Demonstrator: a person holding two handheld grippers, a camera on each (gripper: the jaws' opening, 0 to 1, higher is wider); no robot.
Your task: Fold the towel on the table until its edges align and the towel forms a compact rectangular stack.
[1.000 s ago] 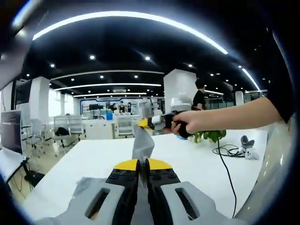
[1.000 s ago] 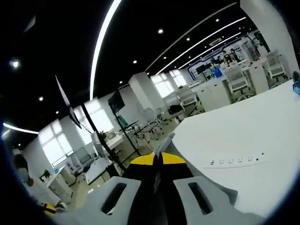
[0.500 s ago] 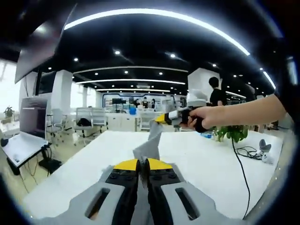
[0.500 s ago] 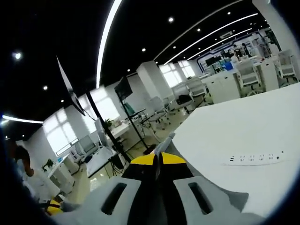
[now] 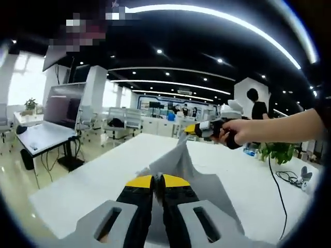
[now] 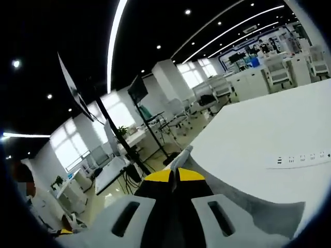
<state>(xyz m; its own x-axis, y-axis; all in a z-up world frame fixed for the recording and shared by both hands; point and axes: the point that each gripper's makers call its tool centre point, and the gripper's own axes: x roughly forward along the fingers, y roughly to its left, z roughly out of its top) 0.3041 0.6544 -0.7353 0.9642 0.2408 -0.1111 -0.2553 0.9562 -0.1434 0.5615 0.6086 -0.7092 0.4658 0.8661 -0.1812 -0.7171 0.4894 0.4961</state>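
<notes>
Now both grippers, left and right, pinch the towel with jaws closed, stretching it taut between them above the bench.

towel above table, between tongs
</notes>
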